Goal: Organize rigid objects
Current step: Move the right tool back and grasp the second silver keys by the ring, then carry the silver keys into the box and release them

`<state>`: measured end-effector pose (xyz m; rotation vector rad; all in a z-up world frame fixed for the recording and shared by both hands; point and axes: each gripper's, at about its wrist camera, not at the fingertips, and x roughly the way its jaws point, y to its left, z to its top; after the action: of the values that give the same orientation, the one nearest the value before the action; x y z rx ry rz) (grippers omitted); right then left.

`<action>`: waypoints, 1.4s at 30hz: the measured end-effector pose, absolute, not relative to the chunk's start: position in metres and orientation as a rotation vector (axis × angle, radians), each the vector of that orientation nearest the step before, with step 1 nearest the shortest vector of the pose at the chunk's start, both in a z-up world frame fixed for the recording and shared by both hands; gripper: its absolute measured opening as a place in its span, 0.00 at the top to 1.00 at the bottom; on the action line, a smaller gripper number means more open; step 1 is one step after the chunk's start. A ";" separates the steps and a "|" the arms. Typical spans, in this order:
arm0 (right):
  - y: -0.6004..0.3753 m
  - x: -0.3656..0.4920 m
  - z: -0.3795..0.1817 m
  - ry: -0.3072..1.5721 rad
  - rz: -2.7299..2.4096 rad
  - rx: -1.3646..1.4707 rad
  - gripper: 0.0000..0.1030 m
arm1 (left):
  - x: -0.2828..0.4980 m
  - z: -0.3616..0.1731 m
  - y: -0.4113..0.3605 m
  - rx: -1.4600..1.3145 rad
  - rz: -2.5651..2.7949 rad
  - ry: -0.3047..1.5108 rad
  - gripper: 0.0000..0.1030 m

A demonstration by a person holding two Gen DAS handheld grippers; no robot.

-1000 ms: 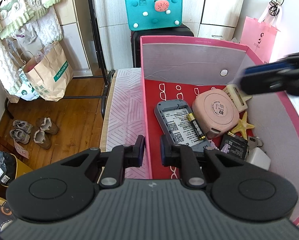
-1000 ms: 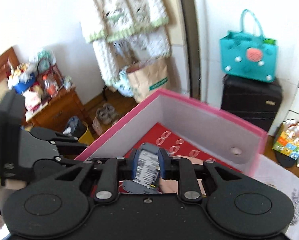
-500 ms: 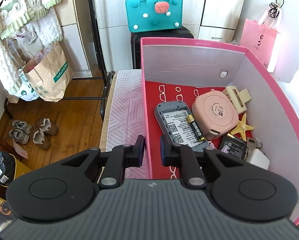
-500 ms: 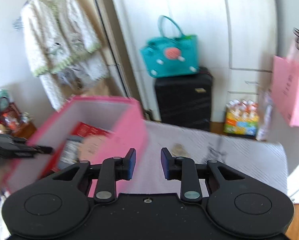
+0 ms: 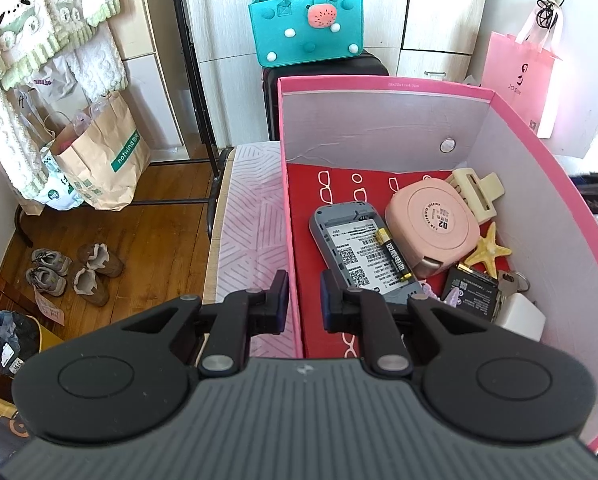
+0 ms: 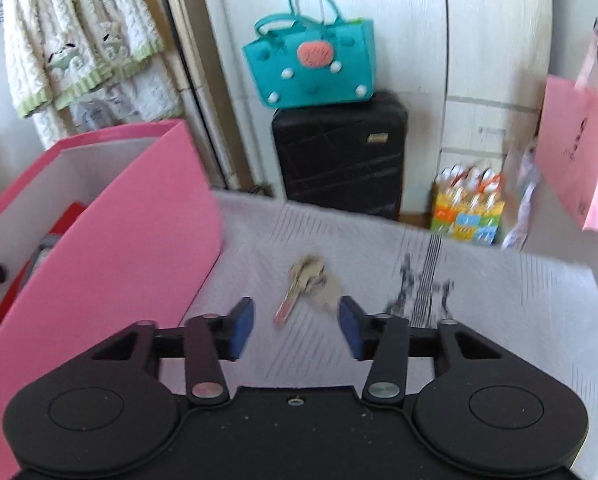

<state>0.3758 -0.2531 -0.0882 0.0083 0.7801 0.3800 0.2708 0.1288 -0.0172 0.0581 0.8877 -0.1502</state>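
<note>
Brown paper bag [image 5: 99, 160] on floor: green band, white word "hotwind". Round pink case [image 5: 433, 224] in pink box [image 5: 379, 120]: "02" on lid, ring of small letters around it too small to read. Pink shopping bag [image 5: 519, 80] on wall: "JOSINY" under dark logo, partly legible. Grey device [image 5: 359, 252]: white sticker, QR codes, print too small. Battery [image 5: 393, 254]: gold lettering, unreadable.
</note>
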 end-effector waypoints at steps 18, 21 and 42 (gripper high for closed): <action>-0.254 0.394 -0.106 0.710 0.421 -0.018 0.73 | 0.272 -0.018 0.128 0.057 -0.151 0.892 0.86; -0.269 0.393 -0.102 0.721 0.499 0.161 0.73 | 0.272 -0.018 0.128 0.065 -0.149 0.892 0.86; -0.271 0.358 -0.055 0.656 0.558 0.237 0.73 | 0.272 -0.019 0.129 0.058 -0.149 0.893 0.86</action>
<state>0.3577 -0.2710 -0.0546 0.2370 0.6561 0.5583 0.2715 0.1288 -0.0186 0.0582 0.8934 -0.1494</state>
